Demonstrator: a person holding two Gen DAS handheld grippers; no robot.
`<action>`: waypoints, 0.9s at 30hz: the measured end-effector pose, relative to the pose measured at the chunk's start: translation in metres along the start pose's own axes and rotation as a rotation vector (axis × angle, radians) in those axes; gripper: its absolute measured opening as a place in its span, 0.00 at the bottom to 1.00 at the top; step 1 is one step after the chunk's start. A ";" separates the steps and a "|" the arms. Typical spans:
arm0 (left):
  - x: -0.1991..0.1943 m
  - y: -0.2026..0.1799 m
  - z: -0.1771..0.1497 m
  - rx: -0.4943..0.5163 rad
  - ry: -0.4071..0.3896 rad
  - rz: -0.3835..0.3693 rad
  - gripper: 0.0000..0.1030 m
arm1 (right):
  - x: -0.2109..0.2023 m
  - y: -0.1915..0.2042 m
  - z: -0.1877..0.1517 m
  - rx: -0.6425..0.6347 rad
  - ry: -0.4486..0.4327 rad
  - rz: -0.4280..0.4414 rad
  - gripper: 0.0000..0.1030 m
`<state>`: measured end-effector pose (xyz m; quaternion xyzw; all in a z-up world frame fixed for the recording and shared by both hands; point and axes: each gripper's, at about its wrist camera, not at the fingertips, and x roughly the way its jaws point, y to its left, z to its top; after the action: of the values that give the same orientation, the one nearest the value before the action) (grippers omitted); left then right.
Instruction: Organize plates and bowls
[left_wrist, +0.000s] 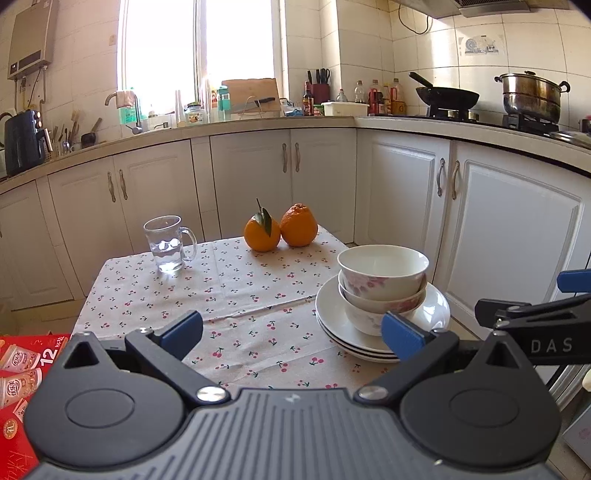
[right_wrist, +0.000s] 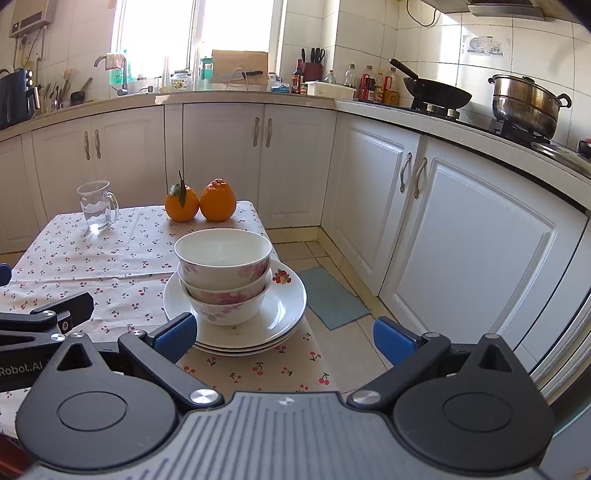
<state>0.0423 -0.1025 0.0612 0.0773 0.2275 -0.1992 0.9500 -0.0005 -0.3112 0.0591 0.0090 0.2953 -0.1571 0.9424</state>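
Three floral white bowls (left_wrist: 382, 284) (right_wrist: 223, 275) are nested upright on a stack of white plates (left_wrist: 332, 314) (right_wrist: 284, 306) at the table's right front corner. My left gripper (left_wrist: 291, 334) is open over the cherry-print cloth, its right fingertip just in front of the plates' near rim, nothing between its fingers. My right gripper (right_wrist: 284, 338) is open too, with its left fingertip by the plates' near left rim and its right one over the floor. Each gripper's side shows at the edge of the other's view.
A glass mug (left_wrist: 168, 243) (right_wrist: 96, 206) with a little water and two oranges (left_wrist: 280, 230) (right_wrist: 201, 201) stand at the table's far side. White cabinets (right_wrist: 461, 236) wrap around behind and to the right. A teal mat (right_wrist: 330, 297) lies on the floor. A red box (left_wrist: 18, 373) is at left.
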 end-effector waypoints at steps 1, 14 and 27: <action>0.000 0.000 0.000 -0.003 0.001 0.001 0.99 | 0.000 0.001 0.000 -0.001 0.001 -0.003 1.00; -0.001 -0.003 0.000 -0.004 0.007 0.014 0.99 | -0.003 0.003 0.000 -0.008 -0.009 -0.024 1.00; -0.003 -0.006 0.001 0.010 0.005 0.015 0.99 | -0.006 0.001 0.001 -0.008 -0.025 -0.036 1.00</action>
<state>0.0376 -0.1067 0.0629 0.0843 0.2283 -0.1930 0.9505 -0.0044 -0.3081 0.0630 -0.0021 0.2843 -0.1729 0.9430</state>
